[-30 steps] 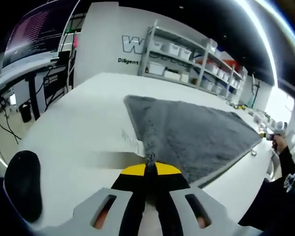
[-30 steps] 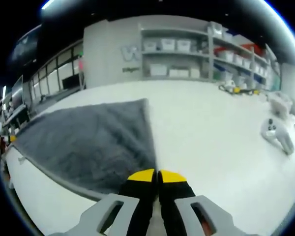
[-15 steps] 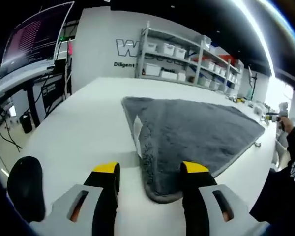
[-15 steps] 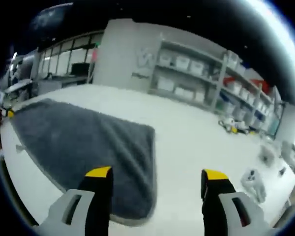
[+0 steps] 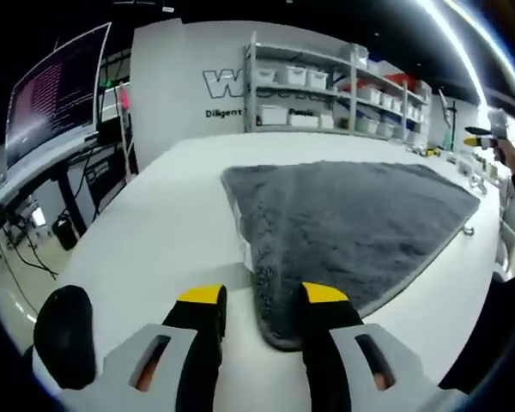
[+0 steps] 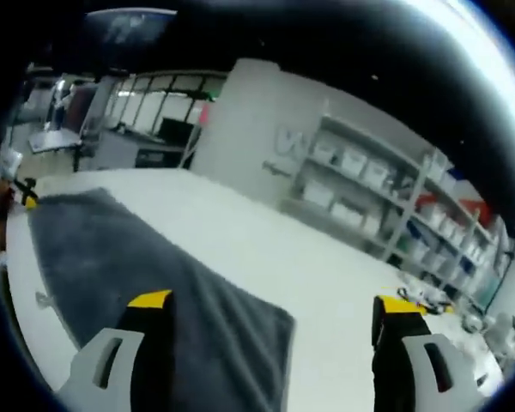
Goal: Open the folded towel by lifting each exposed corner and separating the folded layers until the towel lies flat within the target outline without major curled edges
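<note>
A grey plush towel (image 5: 352, 219) lies spread flat on the white table (image 5: 163, 223). Its near corner sits just ahead of my left gripper (image 5: 262, 299), whose yellow-tipped jaws stand open with nothing between them. A small white tag (image 5: 245, 254) pokes out at the towel's left edge. In the right gripper view the same towel (image 6: 137, 283) stretches away to the left, and my right gripper (image 6: 275, 302) hangs above its corner, jaws wide open and empty. At the far right of the left gripper view a person's hand holds the other gripper (image 5: 489, 137) raised.
Shelving with white bins (image 5: 318, 90) lines the back wall. A monitor (image 5: 56, 94) and desk stand at the left. A black oval object (image 5: 64, 335) lies at the table's near left. Small items (image 6: 429, 300) rest on the table at the far right.
Both grippers have opened and let go of the towel corners they pinched a second ago. The right gripper has risen and tilted up; the left jaws have narrowed slightly since half a second ago.
</note>
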A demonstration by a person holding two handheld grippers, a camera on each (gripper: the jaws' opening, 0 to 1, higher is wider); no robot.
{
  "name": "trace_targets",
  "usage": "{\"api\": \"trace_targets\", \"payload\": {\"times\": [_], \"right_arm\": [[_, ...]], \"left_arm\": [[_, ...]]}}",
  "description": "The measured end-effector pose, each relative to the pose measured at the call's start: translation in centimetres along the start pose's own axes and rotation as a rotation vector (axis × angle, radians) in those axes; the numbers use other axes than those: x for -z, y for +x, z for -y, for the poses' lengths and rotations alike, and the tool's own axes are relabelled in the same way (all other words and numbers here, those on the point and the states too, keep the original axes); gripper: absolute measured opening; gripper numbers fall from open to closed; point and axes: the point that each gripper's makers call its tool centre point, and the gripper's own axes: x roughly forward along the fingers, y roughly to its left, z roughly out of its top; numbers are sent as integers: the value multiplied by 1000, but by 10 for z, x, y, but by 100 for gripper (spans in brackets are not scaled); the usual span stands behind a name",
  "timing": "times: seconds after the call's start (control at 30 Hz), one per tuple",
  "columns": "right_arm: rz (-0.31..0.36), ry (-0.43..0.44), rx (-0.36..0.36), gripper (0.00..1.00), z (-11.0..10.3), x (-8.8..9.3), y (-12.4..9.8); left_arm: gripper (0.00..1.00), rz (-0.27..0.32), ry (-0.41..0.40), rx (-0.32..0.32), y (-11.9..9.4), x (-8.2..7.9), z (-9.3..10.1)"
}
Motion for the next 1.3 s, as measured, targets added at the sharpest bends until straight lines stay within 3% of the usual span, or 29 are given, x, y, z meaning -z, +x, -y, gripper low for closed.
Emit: {"api": "trace_targets", "payload": {"times": [0.2, 0.43, 0.67, 0.8, 0.93, 1.03, 1.13, 1.3], "right_arm": [[37, -93, -125, 100, -32, -42, 14], [96, -258, -228, 100, -67, -114, 32], [104, -390, -334, 100, -111, -160, 54], [141, -411, -460, 99, -150, -185, 66], [165, -458, -581, 92, -190, -204, 84], [185, -493, -638, 91, -222, -221, 101], [203, -560, -692, 80, -256, -236, 115], [229, -613, -767, 78, -311, -263, 134]], "left_arm": [[36, 4, 9, -15, 0, -4, 4], [34, -18, 10, -20, -2, -4, 3], [32, -19, -13, -18, -5, -5, 3], [31, -44, -1, -23, -3, 0, 5], [28, -53, 1, -11, -5, -2, 13], [28, -50, 23, -17, -7, -7, 19], [24, -40, 26, -44, -10, -11, 16], [23, -41, 10, -73, -15, -8, 10]]}}
